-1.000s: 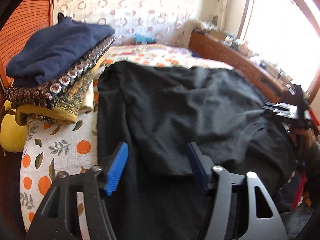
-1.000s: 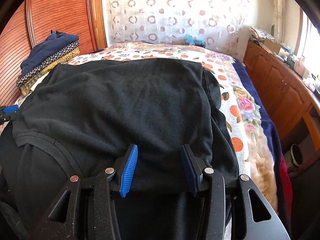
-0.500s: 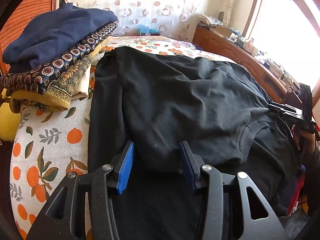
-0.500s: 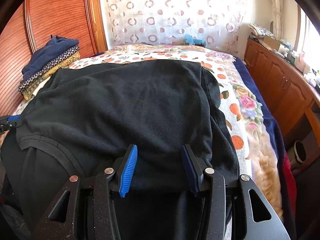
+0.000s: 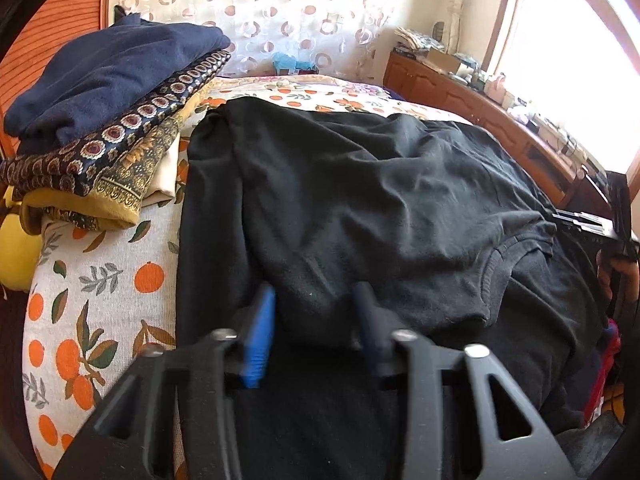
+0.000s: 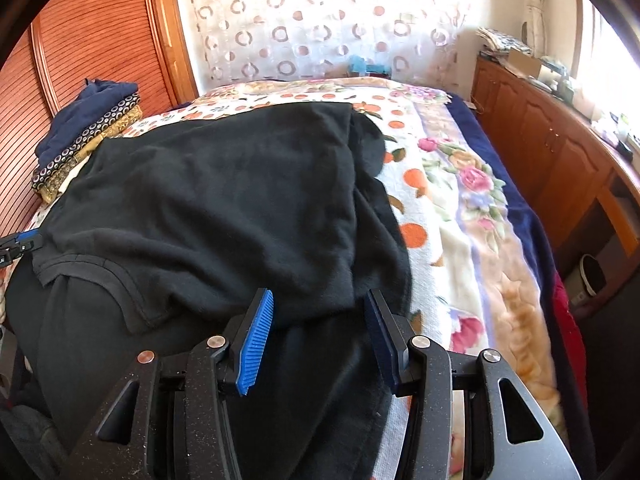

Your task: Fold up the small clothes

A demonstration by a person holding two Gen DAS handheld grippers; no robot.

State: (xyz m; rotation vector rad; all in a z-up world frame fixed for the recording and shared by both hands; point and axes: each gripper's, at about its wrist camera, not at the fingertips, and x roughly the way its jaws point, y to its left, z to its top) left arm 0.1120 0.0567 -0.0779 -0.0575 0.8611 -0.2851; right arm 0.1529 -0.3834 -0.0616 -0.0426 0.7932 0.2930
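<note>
A black T-shirt [image 5: 360, 208] lies spread over the bed, its upper layer folded over the lower one; it also shows in the right wrist view [image 6: 224, 208]. My left gripper [image 5: 316, 312] is open, its blue pads either side of the folded edge at the shirt's near left. My right gripper [image 6: 318, 316] is open, its pads either side of the folded edge at the shirt's near right. The collar [image 5: 496, 264] lies near the front. The right gripper also shows at the far right of the left wrist view [image 5: 588, 220].
A stack of folded clothes [image 5: 108, 120] sits on the bed's left side by the wooden headboard [image 6: 92, 40]. The flowered, orange-print bedspread [image 6: 448, 200] is bare to the right. A wooden cabinet [image 6: 552, 140] runs along the right wall under the window.
The left gripper has narrowed its opening and moved forward and left along the shirt's edge. The right gripper has barely moved.
</note>
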